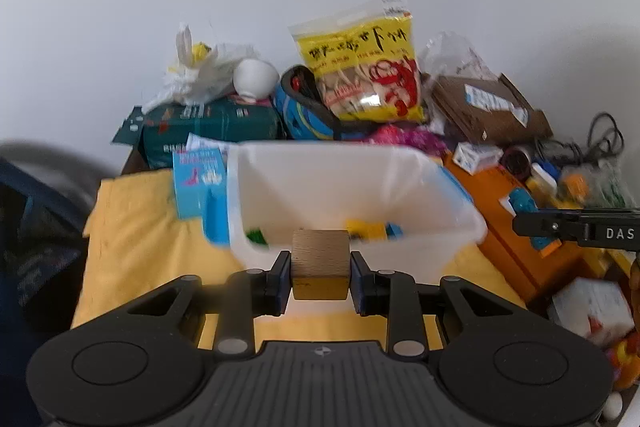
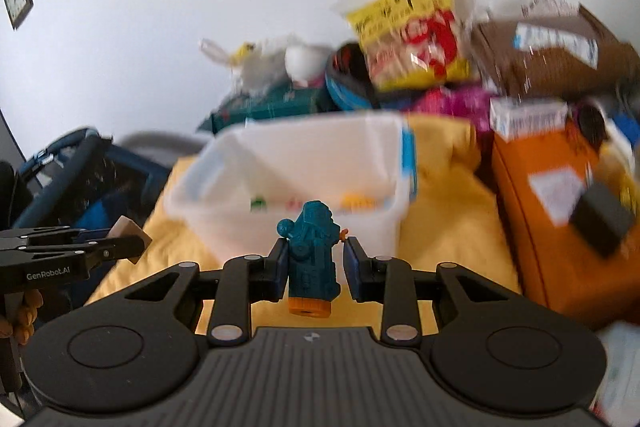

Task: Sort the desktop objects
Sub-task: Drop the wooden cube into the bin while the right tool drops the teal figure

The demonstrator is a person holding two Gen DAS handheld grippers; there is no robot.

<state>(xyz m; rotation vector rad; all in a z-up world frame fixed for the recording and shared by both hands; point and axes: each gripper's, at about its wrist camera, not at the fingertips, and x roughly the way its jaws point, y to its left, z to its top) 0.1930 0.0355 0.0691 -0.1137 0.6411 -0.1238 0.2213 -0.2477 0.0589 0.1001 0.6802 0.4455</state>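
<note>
Left wrist view: the left gripper (image 1: 320,269) is clamped on a plain wooden cube with a yellow-painted lower face (image 1: 319,263), held clear of the yellow cloth (image 1: 136,227) that covers the worktop. Straight ahead at twelve o'clock stands the translucent white plastic bin (image 1: 420,223). A few small pieces already lie on its floor: a green one (image 1: 256,237), a yellow one (image 1: 362,229) and a blue one (image 1: 394,230). So some sorting looks done. At three o'clock the right gripper's dark tip (image 1: 576,227) enters the frame.

Right wrist view: the right gripper (image 2: 314,263) is closed on a teal plastic toy figure with an orange base (image 2: 312,259), also lifted above the cloth, with the bin (image 2: 384,223) at twelve o'clock. At nine o'clock the left gripper (image 2: 116,247) shows with its cube (image 2: 130,229).

Judging by this, both pieces are picked up but not yet dropped in. The heap behind the bin, including a yellow snack bag (image 2: 408,39) and a brown cardboard box (image 2: 560,55), suggests that much remains.
</note>
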